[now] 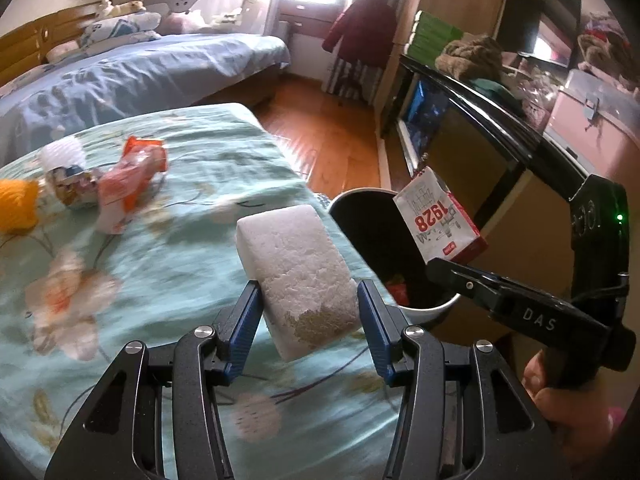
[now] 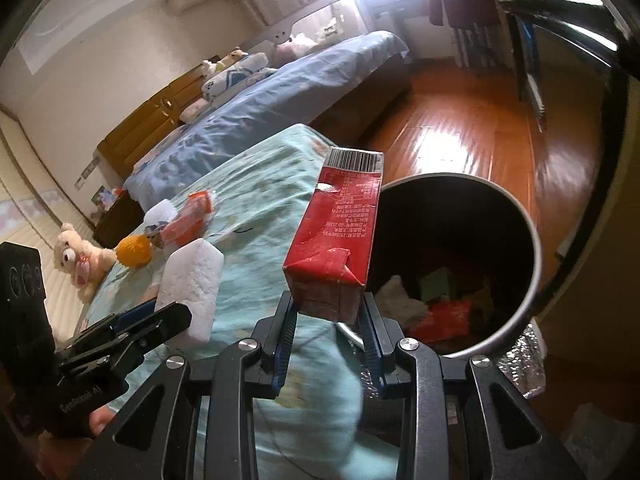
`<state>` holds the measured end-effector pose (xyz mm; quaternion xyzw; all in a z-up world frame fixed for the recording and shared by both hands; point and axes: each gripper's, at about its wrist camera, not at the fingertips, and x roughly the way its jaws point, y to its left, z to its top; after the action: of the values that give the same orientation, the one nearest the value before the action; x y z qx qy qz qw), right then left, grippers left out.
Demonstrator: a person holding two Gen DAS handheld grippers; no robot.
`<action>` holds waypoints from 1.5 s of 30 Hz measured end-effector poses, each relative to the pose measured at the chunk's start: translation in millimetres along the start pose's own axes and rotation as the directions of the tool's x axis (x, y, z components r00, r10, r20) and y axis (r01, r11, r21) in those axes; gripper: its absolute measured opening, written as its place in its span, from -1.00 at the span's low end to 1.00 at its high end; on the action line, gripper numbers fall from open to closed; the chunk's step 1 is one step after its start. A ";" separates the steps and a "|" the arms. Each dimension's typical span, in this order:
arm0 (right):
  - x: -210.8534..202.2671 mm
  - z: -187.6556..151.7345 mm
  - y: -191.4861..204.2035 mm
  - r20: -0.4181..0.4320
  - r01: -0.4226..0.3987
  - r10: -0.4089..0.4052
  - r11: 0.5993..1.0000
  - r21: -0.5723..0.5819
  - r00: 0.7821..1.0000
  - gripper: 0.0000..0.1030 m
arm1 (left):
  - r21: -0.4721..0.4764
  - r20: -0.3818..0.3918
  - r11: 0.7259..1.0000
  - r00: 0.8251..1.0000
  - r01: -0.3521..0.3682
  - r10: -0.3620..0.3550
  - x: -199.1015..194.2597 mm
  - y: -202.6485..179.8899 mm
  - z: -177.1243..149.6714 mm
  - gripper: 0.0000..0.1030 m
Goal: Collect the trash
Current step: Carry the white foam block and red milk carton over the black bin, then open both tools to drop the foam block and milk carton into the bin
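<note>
Midway: the left hand-held gripper (image 1: 308, 312) clamps a white foam block (image 1: 296, 276) above the bed (image 1: 180, 264), and the right hand-held gripper (image 2: 328, 316) grips a red carton (image 2: 336, 232) at the trash bin (image 2: 532, 280), which already holds scraps. An orange wrapper (image 1: 132, 184) and a small cup (image 1: 66, 176) remain on the bed.

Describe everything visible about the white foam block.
The white foam block is a thick rectangular slab with rounded corners and a rough, grainy styrofoam-like surface; one lower corner looks scuffed and yellowish-brown. It is gripped near one end between the blue pads of the left gripper, jutting out beyond them, tilted, above the floral teal bedspread. Only the pads touch it. The right wrist view shows it beside the red carton.
</note>
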<state>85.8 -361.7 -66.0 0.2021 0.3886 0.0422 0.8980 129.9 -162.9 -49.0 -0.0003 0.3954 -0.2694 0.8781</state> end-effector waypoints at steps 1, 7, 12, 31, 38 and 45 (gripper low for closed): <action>-0.9 0.1 -2.7 0.002 0.004 -0.004 1.000 0.003 1.000 -0.38 | 0.005 -0.002 1.000 1.000 0.001 -0.001 1.5 -2.7 0.3 -0.06; -6.1 0.0 -20.9 0.008 0.024 -0.024 0.999 0.025 1.000 -0.38 | 0.032 -0.024 0.999 1.000 0.004 -0.004 12.4 -17.3 2.8 -0.06; -9.5 0.0 -33.6 0.016 0.038 -0.039 0.998 0.045 0.999 -0.38 | 0.047 -0.037 0.999 0.999 0.006 -0.004 19.8 -25.3 4.7 -0.06; -13.7 5.1 -66.7 0.015 0.078 -0.079 0.994 0.070 0.997 -0.38 | 0.102 -0.069 0.994 0.997 0.026 -0.019 51.4 -62.0 20.4 -0.06; -9.5 7.4 -68.3 0.009 0.084 -0.084 0.995 0.061 0.996 -0.38 | 0.105 -0.075 0.994 0.997 0.021 -0.014 60.9 -66.1 26.5 -0.06; -7.0 9.3 -73.1 -0.001 0.091 -0.092 0.994 0.063 0.996 -0.38 | 0.108 -0.086 0.994 0.996 0.022 -0.012 69.0 -67.0 31.9 -0.04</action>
<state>81.6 -433.3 -84.4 0.2125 0.3979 -0.0115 0.8924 157.7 -259.6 -60.6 0.0555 0.4172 -0.2977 0.8569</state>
